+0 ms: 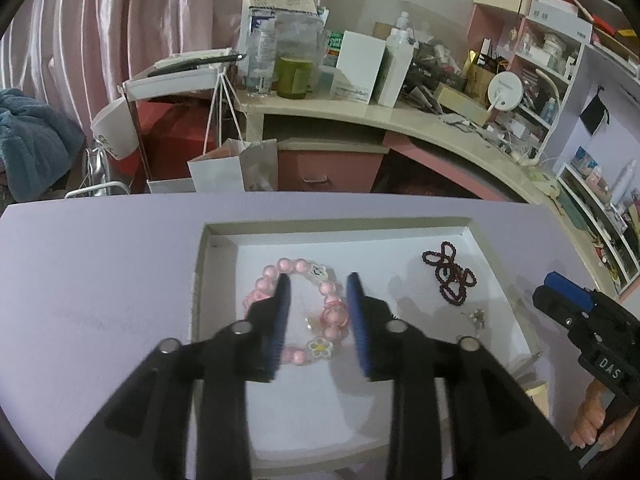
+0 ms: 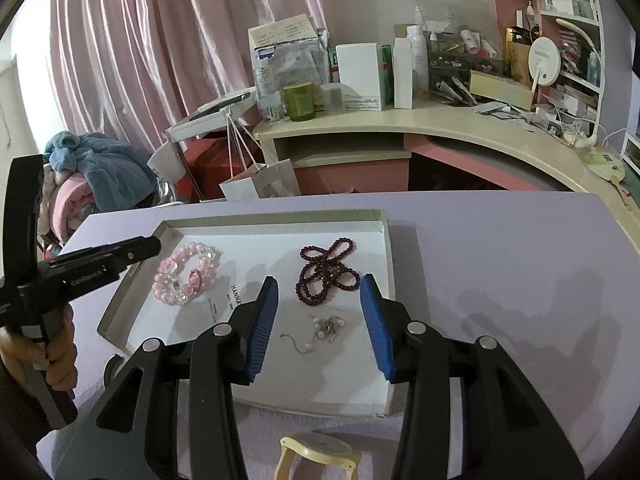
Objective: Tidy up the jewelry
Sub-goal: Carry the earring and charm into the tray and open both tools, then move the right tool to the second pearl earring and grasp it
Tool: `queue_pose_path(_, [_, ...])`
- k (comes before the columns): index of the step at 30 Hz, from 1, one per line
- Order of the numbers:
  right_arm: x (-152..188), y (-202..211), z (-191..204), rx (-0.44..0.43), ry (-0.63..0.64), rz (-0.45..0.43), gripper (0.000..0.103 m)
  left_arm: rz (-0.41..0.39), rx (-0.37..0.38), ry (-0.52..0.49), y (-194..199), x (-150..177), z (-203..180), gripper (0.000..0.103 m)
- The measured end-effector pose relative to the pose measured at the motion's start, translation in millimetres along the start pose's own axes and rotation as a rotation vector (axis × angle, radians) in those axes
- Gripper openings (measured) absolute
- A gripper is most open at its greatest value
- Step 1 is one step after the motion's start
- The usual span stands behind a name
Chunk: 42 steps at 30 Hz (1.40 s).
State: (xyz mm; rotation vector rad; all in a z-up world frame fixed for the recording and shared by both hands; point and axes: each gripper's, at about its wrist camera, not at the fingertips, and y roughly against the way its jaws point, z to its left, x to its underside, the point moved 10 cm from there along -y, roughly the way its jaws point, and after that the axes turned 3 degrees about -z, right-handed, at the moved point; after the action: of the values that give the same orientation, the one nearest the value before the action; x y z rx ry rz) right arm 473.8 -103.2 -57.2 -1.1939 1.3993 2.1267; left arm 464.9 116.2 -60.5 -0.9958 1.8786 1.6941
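Tray (image 2: 384, 264) holds one pink bracelet (image 2: 186, 276), one dark beaded strand (image 2: 326, 270), one pearl chain (image 2: 320, 330); both grippers (image 1: 318, 320) (image 2: 320, 320) spread wide, grasping nothing.

Pink curtains (image 2: 132, 40) hang behind a cluttered desk (image 2: 420, 124); a green jar (image 2: 299, 101) beside white boxes (image 2: 362, 76), a blue blanket (image 2: 96, 168) heaped left.

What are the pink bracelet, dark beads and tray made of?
Pink bracelet: glossy translucent beads, likely glass or plastic, with clear flower charms. Dark beads: deep red, semi-shiny, possibly wood or stone. Tray: matte white, raw greyish edges, probably cardboard.
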Motion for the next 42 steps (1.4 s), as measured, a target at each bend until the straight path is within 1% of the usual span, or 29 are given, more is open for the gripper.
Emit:
queue_pose_path(4, [0, 9, -1, -0.006, -0.013, -0.011, 0.045, -0.021, 0.008, 0.015, 20, -1, 5, 0.038])
queue_pose_path(5, [0, 13, 0, -0.008, -0.013, -0.016, 0.045, -0.029, 0.008, 0.015, 27, -1, 7, 0.041])
queue_pose_path(10, [3, 38, 7, -0.024, -0.018, -0.047, 0.045, -0.067, -0.007, 0.017, 64, 4, 16, 0.048])
queue_pose_path(12, [5, 50, 10, -0.026, -0.020, -0.062, 0.045, -0.083, -0.013, 0.023, 81, 10, 22, 0.052])
queue_pose_path(13, [7, 57, 11, -0.028, -0.020, -0.072, 0.045, -0.090, -0.016, 0.026, 89, 14, 24, 0.054])
queue_pose_path(15, [9, 69, 13, -0.028, -0.018, -0.086, 0.045, -0.106, -0.023, 0.030, 107, 23, 29, 0.061])
queue_pose_path(19, [18, 93, 16, -0.031, -0.019, -0.111, 0.045, -0.132, -0.042, 0.018, 139, 47, 35, 0.070])
queue_pose_path(21, [24, 103, 18, -0.028, -0.011, -0.120, 0.045, -0.140, -0.055, 0.011, 151, 60, 37, 0.077])
queue_pose_path(24, [37, 117, 21, -0.017, 0.006, -0.128, 0.045, -0.149, -0.059, -0.003, 166, 78, 36, 0.084])
queue_pose_path(29, [67, 125, 25, -0.007, 0.040, -0.100, 0.045, -0.185, -0.080, -0.050, 188, 109, 29, 0.092])
queue_pose_path(30, [74, 126, 24, -0.005, 0.045, -0.090, 0.045, -0.193, -0.080, -0.060, 191, 114, 27, 0.094])
queue_pose_path(33, [93, 126, 24, -0.004, 0.051, -0.061, 0.045, -0.210, -0.086, -0.089, 200, 130, 19, 0.098])
queue_pose_path(37, [115, 126, 25, 0.002, 0.056, -0.023, 0.045, -0.195, -0.074, -0.106, 202, 150, 10, 0.100])
queue_pose_path(42, [145, 118, 28, 0.003, 0.069, 0.058, 0.045, -0.173, -0.055, -0.082, 200, 166, 8, 0.100])
